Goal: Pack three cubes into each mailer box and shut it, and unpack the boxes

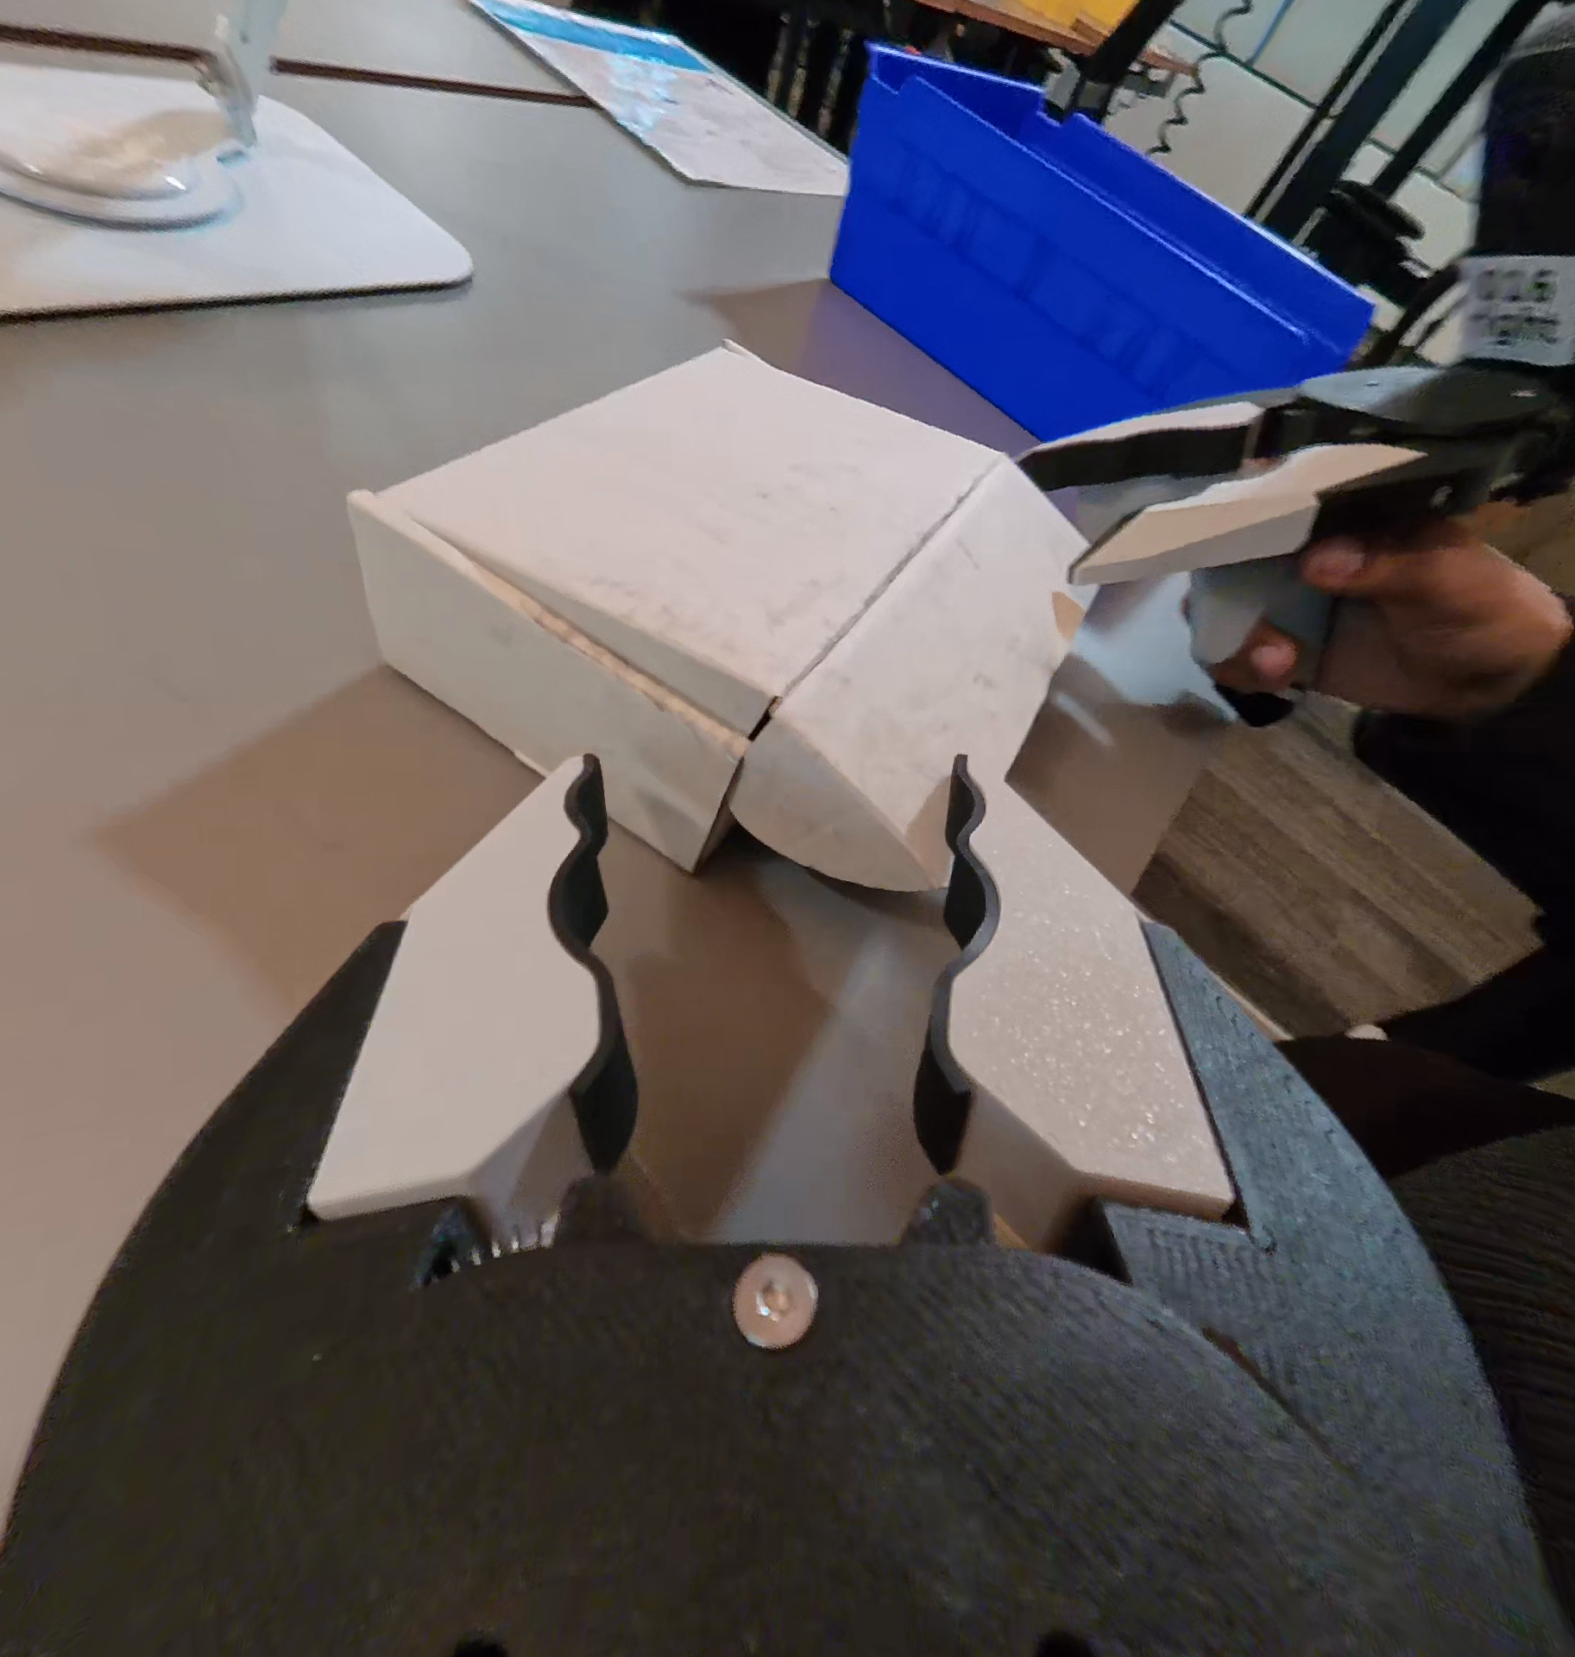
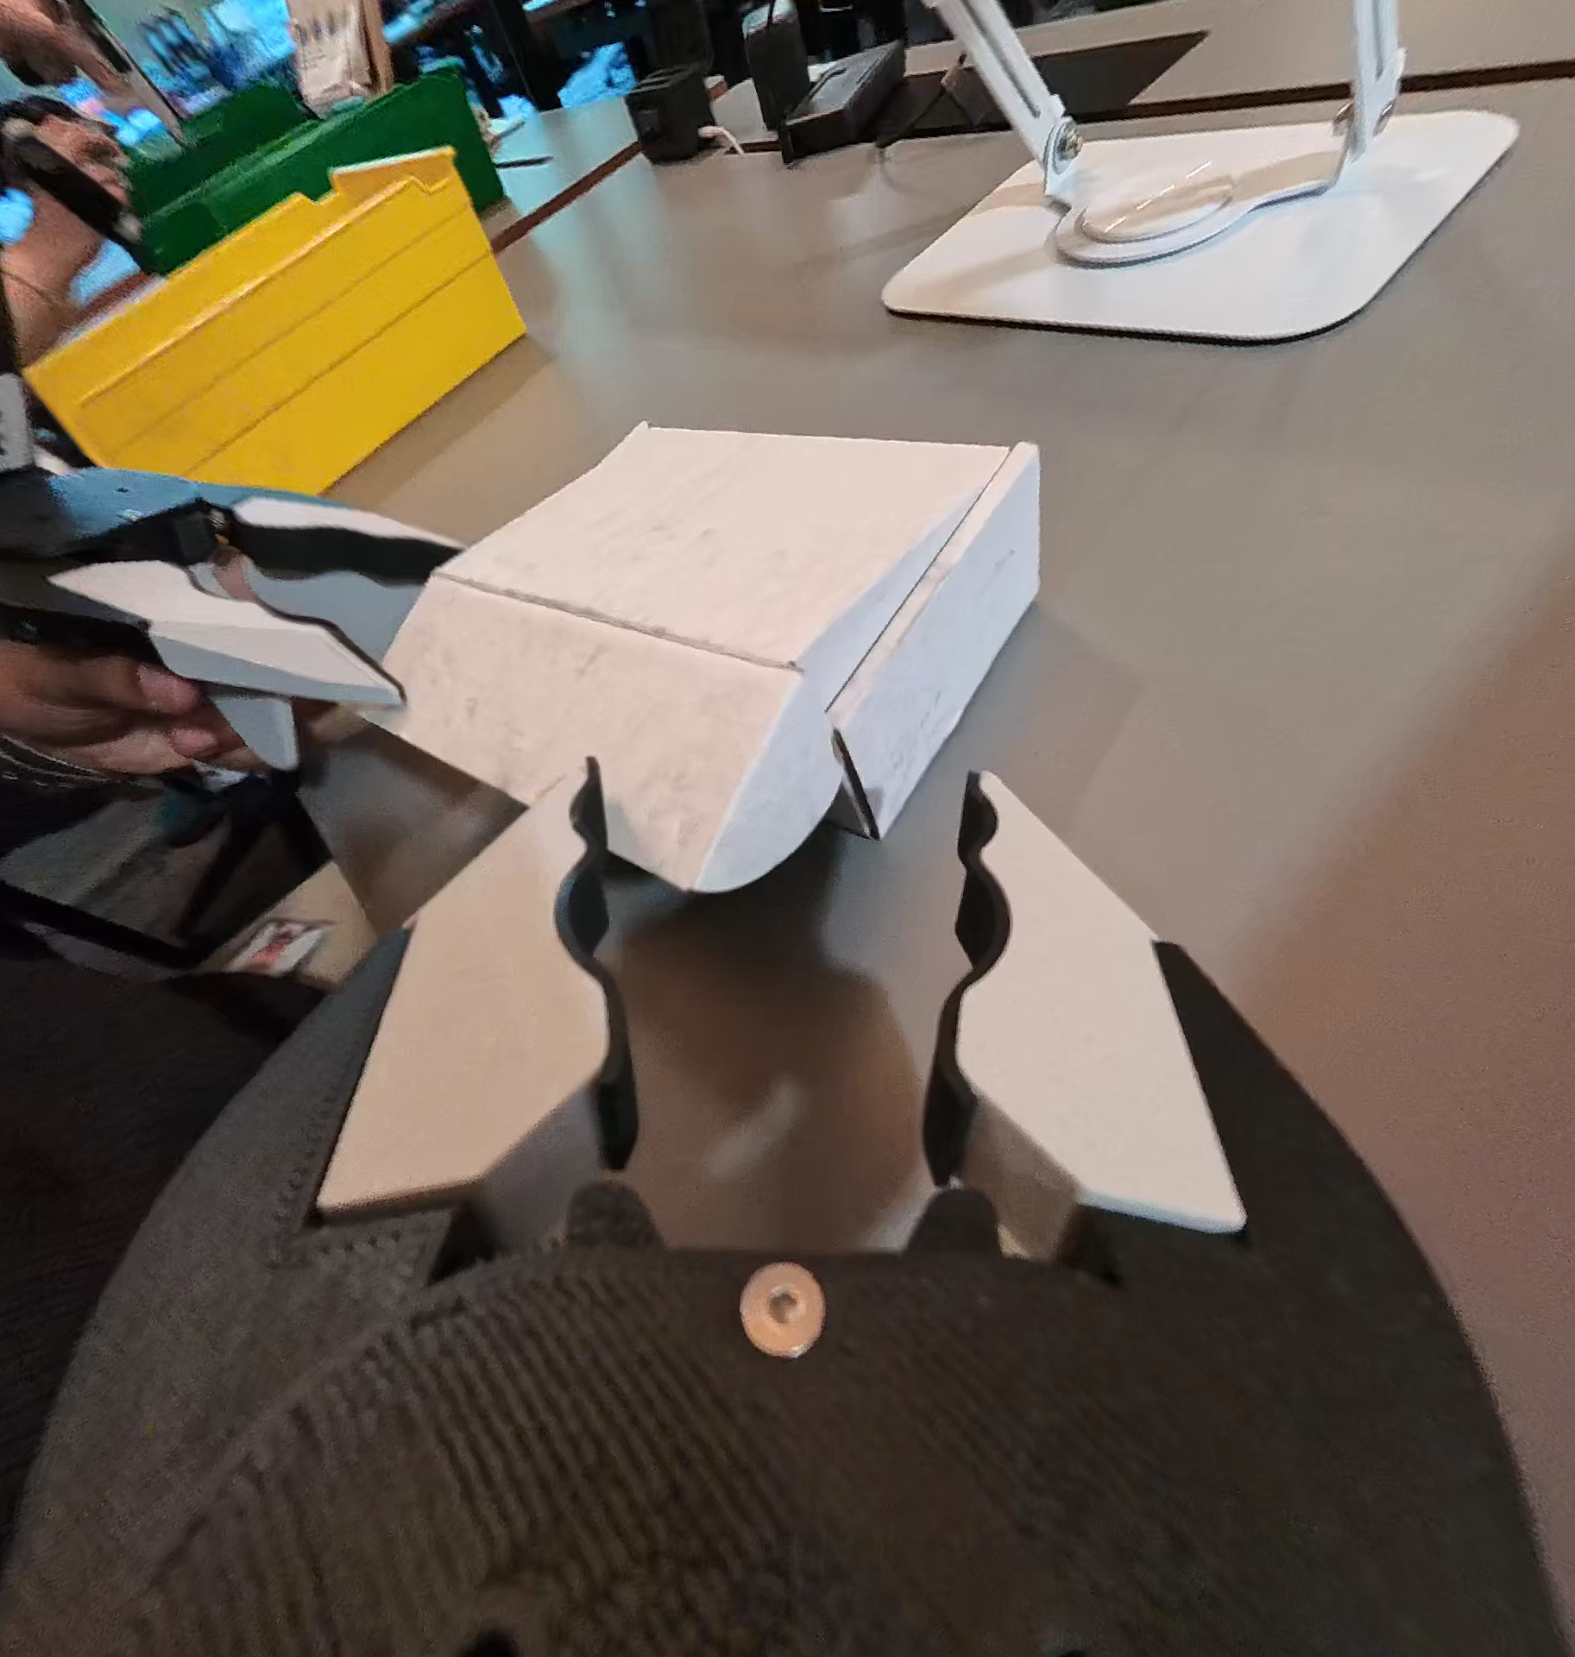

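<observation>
Item one: white mailer box (image 1: pixel 712 583), lid down over the body but front flap not tucked, its rounded tab sticking out toward me; it sits on the grey table (image 1: pixel 138 628) at 12 o'clock from both my grippers. Item two: my left gripper (image 1: pixel 774 968), jaws spread wide with nothing between them, tips just short of the box's near corner; in the right wrist view it (image 2: pixel 398 628) shows at 9 o'clock beside the box's flap edge, whether touching I cannot tell. Item three: my right gripper (image 2: pixel 783 977), likewise spread and empty, tips just under the flap's rounded tab; in the left wrist view it (image 1: pixel 1061 520) appears at 2 o'clock by the box's far right corner, held in my hand (image 1: pixel 1429 628). Item four: blue bin (image 1: pixel 1079 260), at 1 o'clock beyond the box in the left wrist view. Item five: yellow bin (image 2: pixel 290 350) at 10 o'clock in the right wrist view, green bin (image 2: pixel 317 143) behind it. Item six: white stand base (image 2: pixel 1214 242), at 1 o'clock, well apart from the box. Cubes: none in sight.
</observation>
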### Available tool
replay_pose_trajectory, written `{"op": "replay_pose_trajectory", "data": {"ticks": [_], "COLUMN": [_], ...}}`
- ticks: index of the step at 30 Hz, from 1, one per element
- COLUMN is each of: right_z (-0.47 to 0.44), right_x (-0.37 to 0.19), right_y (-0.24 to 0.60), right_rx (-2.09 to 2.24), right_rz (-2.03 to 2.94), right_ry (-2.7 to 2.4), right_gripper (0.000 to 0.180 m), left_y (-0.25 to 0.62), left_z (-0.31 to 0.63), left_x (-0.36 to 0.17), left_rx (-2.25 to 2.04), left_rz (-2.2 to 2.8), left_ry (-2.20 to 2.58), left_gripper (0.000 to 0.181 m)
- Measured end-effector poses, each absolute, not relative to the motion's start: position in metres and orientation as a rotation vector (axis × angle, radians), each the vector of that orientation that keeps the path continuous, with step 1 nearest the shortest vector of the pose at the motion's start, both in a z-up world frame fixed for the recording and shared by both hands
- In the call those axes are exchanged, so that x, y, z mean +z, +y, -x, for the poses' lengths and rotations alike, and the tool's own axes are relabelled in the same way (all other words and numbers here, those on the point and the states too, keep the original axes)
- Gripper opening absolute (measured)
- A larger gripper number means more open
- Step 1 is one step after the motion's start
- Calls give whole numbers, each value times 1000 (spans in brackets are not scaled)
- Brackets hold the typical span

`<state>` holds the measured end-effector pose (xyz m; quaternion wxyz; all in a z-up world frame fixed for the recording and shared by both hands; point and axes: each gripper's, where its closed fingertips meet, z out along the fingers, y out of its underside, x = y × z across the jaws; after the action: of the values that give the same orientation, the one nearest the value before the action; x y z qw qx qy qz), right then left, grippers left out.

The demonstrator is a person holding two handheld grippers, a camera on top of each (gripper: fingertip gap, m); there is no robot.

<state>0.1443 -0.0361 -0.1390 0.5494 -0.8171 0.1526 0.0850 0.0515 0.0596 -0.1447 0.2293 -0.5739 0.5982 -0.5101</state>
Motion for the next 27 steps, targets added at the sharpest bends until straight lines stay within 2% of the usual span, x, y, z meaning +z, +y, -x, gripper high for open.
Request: {"op": "replay_pose_trajectory", "data": {"ticks": [7,15,27], "right_z": [-143,-132,-117], "right_x": [-147,-148,-151], "right_y": [-25,-21,-28], "right_rx": [393,507,451], "right_rz": [1956,1966,2024], "right_ry": [341,280,184], "right_gripper": [80,69,65], "left_y": [54,54,55], "left_z": [-52,-51,-50], "left_x": [-149,-154,-154], "left_rx": [-1447,-1449,-1458], "left_rz": [1618,1613,1562], "left_ry": [1684,1808,1873], "left_gripper": [75,78,73]}}
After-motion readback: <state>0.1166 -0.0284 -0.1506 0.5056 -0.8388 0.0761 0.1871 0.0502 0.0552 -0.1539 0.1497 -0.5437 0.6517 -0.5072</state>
